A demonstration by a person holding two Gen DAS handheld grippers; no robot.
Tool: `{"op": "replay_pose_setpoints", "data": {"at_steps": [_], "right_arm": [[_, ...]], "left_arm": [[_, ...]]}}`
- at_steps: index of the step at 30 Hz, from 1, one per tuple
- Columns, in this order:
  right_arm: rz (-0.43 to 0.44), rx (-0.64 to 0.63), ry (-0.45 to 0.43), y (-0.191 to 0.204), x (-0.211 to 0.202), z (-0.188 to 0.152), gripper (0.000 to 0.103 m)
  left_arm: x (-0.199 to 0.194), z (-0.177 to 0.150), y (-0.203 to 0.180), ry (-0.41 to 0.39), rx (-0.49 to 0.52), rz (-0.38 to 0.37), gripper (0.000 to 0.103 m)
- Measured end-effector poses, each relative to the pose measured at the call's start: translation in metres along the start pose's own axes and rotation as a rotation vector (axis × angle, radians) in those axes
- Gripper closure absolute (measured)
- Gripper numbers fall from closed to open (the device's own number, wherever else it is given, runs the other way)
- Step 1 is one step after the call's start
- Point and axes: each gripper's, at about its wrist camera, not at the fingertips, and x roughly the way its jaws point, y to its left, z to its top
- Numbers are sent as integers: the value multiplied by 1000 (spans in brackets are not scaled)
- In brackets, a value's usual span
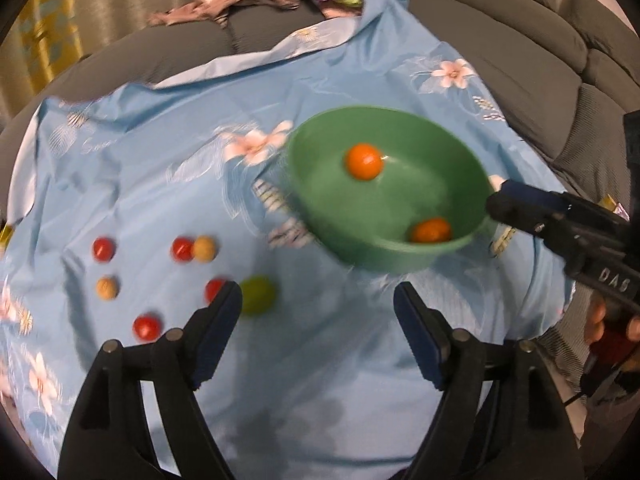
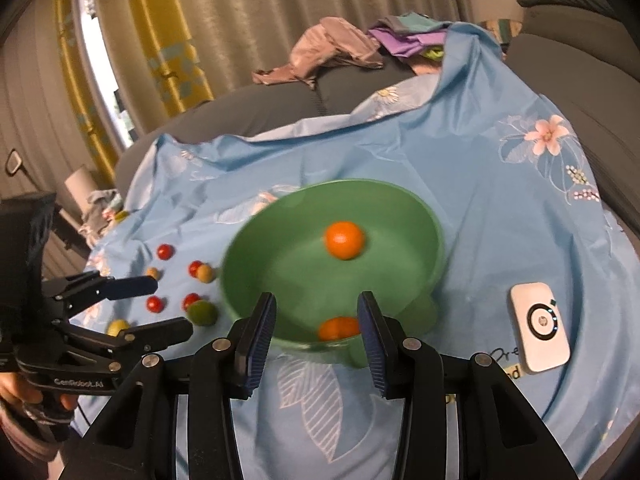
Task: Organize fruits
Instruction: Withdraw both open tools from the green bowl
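Blue flowered cloth (image 1: pixel 320 400) sags softly under everything — the left tongs (image 1: pixel 318 312) gape empty, the green fruit (image 1: pixel 258 294) just beside their left finger, while the right tongs (image 2: pixel 316 330), part-open and holding nothing, straddle the green bowl (image 2: pixel 420 216) rim and could tip it, spilling both oranges (image 2: pixel 345 240).

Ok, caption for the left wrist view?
Open left claw over blue cloth; two oranges in green bowl, small fruits scattered left.

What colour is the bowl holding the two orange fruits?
Green; the bowl shows best in the right wrist view.
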Motion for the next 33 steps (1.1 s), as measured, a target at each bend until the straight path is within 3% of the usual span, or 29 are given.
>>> {"op": "replay_pose_setpoints", "data": {"at_steps": [9, 22, 33], "right_arm": [[94, -54, 41, 30, 8, -10, 61], [157, -171, 181, 86, 50, -24, 61], [143, -224, 256, 108, 84, -28, 61]], "left_arm": [[-19, -44, 46, 30, -114, 79, 24], [-42, -103, 119, 6, -314, 112, 24], [-37, -111, 136, -10, -325, 85, 26]]}}
